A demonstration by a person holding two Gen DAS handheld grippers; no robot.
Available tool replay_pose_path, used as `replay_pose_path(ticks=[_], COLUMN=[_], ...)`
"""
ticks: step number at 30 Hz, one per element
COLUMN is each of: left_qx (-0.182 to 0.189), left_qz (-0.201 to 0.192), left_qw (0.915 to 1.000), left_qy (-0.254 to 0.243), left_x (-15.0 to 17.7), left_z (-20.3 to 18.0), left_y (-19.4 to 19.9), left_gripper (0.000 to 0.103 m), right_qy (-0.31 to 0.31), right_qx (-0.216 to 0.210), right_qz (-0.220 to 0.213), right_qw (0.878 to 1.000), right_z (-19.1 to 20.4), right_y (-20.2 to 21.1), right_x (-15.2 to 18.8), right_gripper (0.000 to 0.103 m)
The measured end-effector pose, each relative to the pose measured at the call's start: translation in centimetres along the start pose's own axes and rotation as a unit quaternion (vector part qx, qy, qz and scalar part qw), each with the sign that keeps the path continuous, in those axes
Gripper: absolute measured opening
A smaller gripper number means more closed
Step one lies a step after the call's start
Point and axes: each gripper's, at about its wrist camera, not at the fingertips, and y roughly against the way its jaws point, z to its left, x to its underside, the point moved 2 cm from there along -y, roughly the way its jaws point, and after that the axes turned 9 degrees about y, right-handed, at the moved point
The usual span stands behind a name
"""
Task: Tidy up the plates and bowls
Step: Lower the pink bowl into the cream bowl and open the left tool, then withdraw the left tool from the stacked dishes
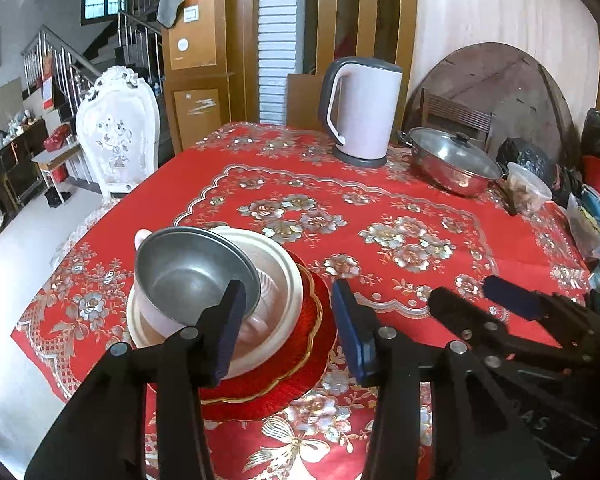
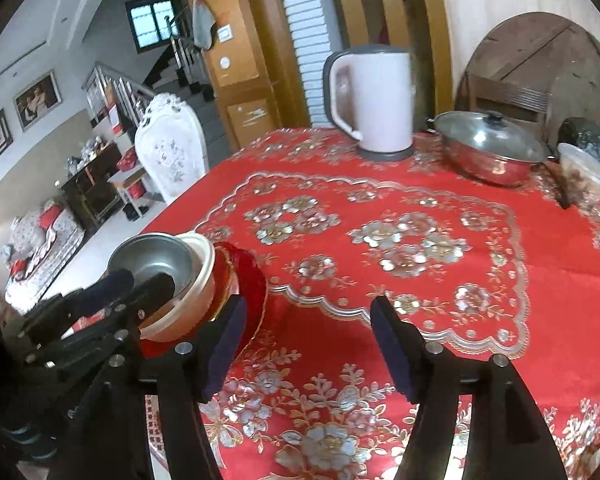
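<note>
A stack stands near the table's left edge: a red plate (image 1: pixel 300 344) with a gold rim, a cream bowl (image 1: pixel 288 276) on it, and a pink bowl with a steel inside (image 1: pixel 188 272) tilted in the cream one. My left gripper (image 1: pixel 290 324) hangs open just over the stack. Its left finger overlaps the steel bowl's rim and its right finger is past the plate's right side. In the right wrist view the stack (image 2: pixel 204 280) is at the left and my right gripper (image 2: pixel 312 344) is open over bare cloth, to the right of the plate (image 2: pixel 252 280).
At the back of the red flowered tablecloth (image 1: pixel 380 208) stand a pink kettle (image 1: pixel 360 112), a steel pot with a glass lid (image 1: pixel 452 160) and a plastic tub (image 1: pixel 528 188). Bags (image 1: pixel 596 208) crowd the right edge. A white chair (image 1: pixel 116 136) stands beyond the left side.
</note>
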Motion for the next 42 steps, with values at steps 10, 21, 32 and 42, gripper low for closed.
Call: replay_pose_path(ticks=[10, 21, 32, 42], left_qx=[-0.051, -0.105, -0.110, -0.120], left_qz=[-0.063, -0.117, -0.111, -0.114], left_qw=[0.9959, 0.9868, 0.9867, 0.9856], left_qy=[0.041, 0.039, 0.044, 0.036], left_x=[1.6, 2.7, 3.1, 3.6], left_z=[3.6, 6.7, 7.5, 8.4], left_y=[1.2, 1.4, 0.2, -0.2], left_gripper=[0.063, 0.079, 0.079, 0.079], right_qy=[0.020, 0.030, 0.041, 0.048], right_qx=[0.044, 0.084, 0.106, 0.102], right_qz=[-0.045, -0.072, -0.073, -0.068], right_qw=[0.998, 0.993, 0.991, 0.991], right_z=[2.3, 4.6, 5.6, 6.6], right_y=[-0.1, -1.6, -2.2, -3.0], right_x=[0.2, 1.2, 1.5, 1.8], right_gripper=[0.091, 0.100, 0.100, 0.100])
